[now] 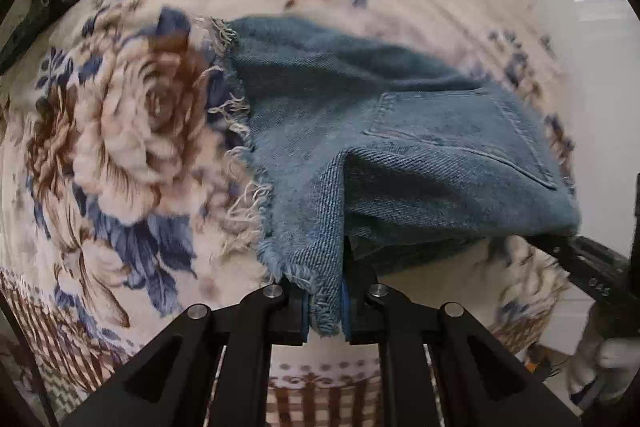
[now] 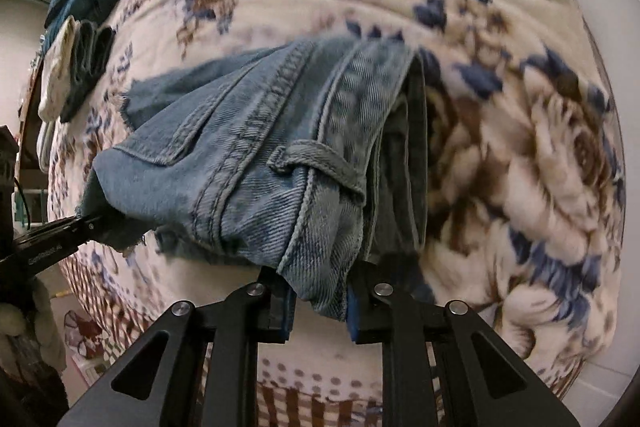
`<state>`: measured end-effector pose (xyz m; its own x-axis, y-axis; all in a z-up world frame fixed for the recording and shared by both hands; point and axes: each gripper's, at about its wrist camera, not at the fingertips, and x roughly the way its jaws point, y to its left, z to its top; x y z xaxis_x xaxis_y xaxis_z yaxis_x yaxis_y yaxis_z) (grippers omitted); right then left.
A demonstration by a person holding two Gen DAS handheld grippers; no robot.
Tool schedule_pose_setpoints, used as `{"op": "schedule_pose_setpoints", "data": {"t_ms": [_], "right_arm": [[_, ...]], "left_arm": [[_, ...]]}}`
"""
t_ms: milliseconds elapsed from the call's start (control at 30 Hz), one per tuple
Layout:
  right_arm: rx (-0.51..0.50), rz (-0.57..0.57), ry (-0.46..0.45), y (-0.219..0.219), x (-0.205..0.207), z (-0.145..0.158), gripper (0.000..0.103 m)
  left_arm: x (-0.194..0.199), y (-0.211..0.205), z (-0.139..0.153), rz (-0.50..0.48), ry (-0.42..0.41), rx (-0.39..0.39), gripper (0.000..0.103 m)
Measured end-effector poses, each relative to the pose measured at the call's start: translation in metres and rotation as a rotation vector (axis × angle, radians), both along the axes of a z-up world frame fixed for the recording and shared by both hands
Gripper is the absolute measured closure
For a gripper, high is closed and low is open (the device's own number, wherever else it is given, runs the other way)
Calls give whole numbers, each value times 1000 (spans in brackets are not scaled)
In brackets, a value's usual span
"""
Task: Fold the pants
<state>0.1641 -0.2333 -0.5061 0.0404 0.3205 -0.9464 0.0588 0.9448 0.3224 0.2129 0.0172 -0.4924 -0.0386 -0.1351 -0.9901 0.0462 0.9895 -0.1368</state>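
The left gripper (image 1: 326, 311) pinches the frayed hem of the denim pants (image 1: 400, 147); the right gripper (image 2: 318, 307) pinches their waistband at six o'clock. The pants hang above the floral blanket (image 1: 132, 131). Keep both grips level, lowering evenly so edges align.

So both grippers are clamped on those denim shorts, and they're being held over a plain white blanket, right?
Not quite: the blanket is not plain white but printed with large brown and blue roses, as the left wrist view shows. The rest holds: the left gripper and right gripper are both clamped on the denim shorts.
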Motion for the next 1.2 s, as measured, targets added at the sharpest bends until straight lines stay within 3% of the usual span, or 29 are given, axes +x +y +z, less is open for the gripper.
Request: {"op": "schedule_pose_setpoints", "data": {"t_ms": [233, 333, 367, 433, 467, 533, 600, 633, 733, 800, 867, 900, 933, 967, 1000, 1067, 1100, 1200], "right_arm": [[-24, 57, 74, 9, -23, -29, 81], [0, 61, 152, 9, -25, -39, 74], [14, 66, 175, 9, -25, -41, 64], [86, 51, 250, 5, -32, -45, 1], [133, 33, 272, 1, -40, -44, 1], [171, 4, 307, -6, -50, -43, 1], [181, -67, 343, -19, -61, -39, 1], [194, -104, 350, -24, -64, -37, 1], [265, -282, 283, -43, -66, -28, 2], [356, -402, 293, -48, -65, -39, 4], [422, -531, 325, -50, -67, -57, 19], [457, -607, 337, -50, -71, -66, 34], [463, -643, 332, -51, -73, -69, 63], [447, -673, 314, -52, -76, -69, 72], [409, -683, 271, -54, -78, -62, 77], [309, -642, 176, -56, -82, -42, 81], [267, -623, 172, -58, -82, -38, 82], [209, -570, 262, -55, -88, -49, 81]], "left_arm": [[-21, -3, -44, -48, 96, 67, 90], [-34, -7, -44, -56, 136, 95, 89], [-38, -7, -40, -50, 138, 92, 87], [-57, -6, -31, -31, 151, 82, 72], [-68, -5, -28, -25, 170, 73, 64], [-86, -4, -24, -11, 206, 49, 53], [-96, -1, -18, 3, 212, 31, 27], [-94, 2, -15, 19, 191, 27, 22], [-71, 21, -14, 140, 141, -13, 20], [-58, 43, -31, 328, 187, -105, 20], [-54, 61, -52, 541, 241, -233, 20], [-54, 66, -64, 620, 274, -291, 23], [-55, 67, -73, 667, 285, -336, 32], [-57, 66, -79, 693, 280, -336, 63], [-60, 61, -84, 676, 283, -310, 85], [-69, 53, -91, 618, 282, -258, 94], [-77, 48, -94, 592, 276, -221, 94], [-96, 29, -101, 445, 307, -130, 89]]}}
